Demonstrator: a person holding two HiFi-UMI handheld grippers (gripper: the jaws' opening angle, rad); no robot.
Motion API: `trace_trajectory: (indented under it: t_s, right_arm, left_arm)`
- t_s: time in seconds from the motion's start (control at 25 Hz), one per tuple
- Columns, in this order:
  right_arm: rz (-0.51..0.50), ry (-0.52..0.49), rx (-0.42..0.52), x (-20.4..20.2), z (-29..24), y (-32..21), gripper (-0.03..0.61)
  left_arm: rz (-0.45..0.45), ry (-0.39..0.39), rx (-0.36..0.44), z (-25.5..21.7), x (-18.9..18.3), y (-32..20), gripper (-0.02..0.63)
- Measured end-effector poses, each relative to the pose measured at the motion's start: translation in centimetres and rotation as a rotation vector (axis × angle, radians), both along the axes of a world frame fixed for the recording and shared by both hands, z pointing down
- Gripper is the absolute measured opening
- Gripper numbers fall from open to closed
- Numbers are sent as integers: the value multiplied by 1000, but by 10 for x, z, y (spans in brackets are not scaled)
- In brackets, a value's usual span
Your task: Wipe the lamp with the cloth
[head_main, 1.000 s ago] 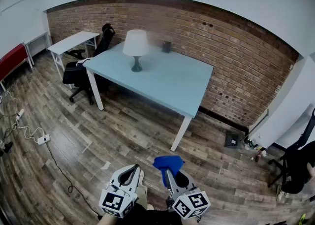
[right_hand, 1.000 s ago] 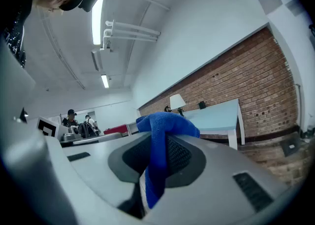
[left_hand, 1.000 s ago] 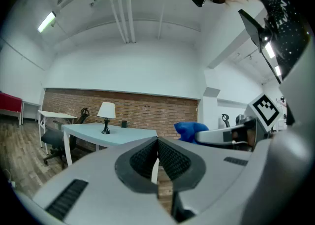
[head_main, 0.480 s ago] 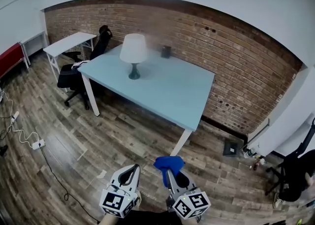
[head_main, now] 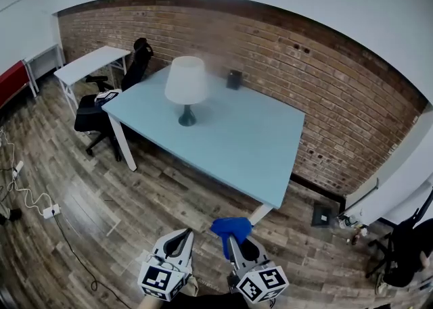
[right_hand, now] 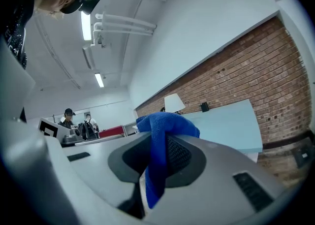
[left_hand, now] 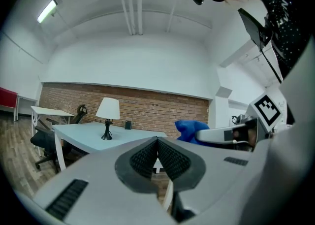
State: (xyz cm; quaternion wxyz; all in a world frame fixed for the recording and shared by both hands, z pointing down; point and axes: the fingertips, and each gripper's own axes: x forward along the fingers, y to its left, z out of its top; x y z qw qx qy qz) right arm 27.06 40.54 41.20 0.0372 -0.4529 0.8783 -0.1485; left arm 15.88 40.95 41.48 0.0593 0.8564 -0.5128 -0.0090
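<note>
Head view: the lamp (head_main: 186, 84) stands on the blue table (head_main: 260, 159), well ahead of me. Left gripper view: my left gripper (left_hand: 157, 143) has its jaws pressed together, nothing between. Right gripper view: my right gripper (right_hand: 157, 146) pinches the blue cloth (right_hand: 165, 124), and only here people (right_hand: 69, 116) show far behind.

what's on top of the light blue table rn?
A white-shaded lamp on a dark base, and a small dark object behind it, near the brick wall. The shade covers the lamp's upper stem.
</note>
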Motion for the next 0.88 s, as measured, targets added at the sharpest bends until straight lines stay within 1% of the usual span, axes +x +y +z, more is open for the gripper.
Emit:
trace_trajectory:
  t_s: [0.24, 0.32, 0.48, 0.68, 0.88]
  right_arm:
    - [-16, -9, 24, -40, -11, -80, 61]
    - [-26, -16, 39, -53, -14, -103, 61]
    - [-20, -22, 47, -67, -18, -142, 61]
    - [2, -33, 70, -77, -28, -176, 61]
    - [-4, -97, 82, -87, -47, -194, 61]
  left_arm:
    - [22, -27, -2, -3, -33, -76, 9]
    - [30, -23, 3, -3, -45, -100, 8]
    - [46, -27, 8, -2, -58, -144, 8]
    - [100, -42, 28, -15, -65, -182, 8]
    - [117, -55, 39, -25, -77, -210, 8]
